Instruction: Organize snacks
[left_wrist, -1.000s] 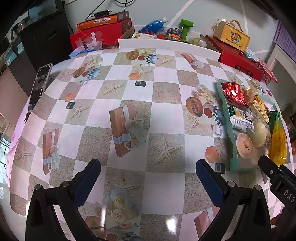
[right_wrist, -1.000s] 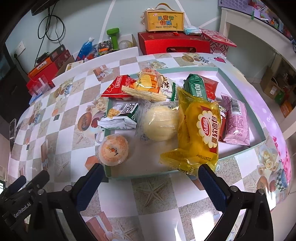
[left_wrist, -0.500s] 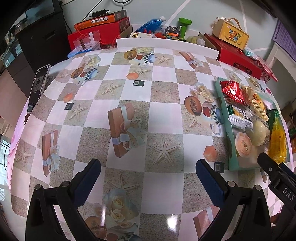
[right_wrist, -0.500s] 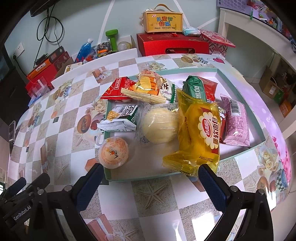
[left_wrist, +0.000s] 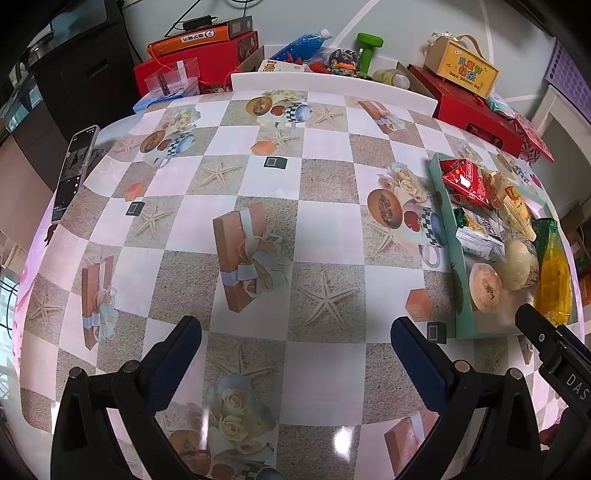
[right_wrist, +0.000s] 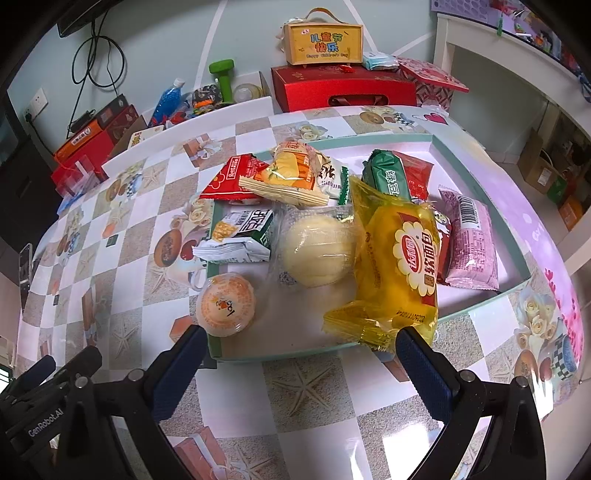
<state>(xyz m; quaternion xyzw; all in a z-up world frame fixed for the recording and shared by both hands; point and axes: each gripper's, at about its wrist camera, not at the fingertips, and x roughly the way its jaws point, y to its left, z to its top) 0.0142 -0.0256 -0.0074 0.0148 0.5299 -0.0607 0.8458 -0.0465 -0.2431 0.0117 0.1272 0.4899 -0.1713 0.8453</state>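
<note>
Right tongs (right_wrist: 297, 345) edged nearer teal tray (right_wrist: 480, 310), glossy yellow bread packet (right_wrist: 399, 266) overhanging, both tongs spread empty.

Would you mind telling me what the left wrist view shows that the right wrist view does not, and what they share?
Only the left wrist view shows the bare stretch of tablecloth under the open left gripper.

Only the right wrist view shows the pink packet and the green packet at the far side of the tray.

Both show the jelly cup, the round bun and the yellow bread bag.
</note>
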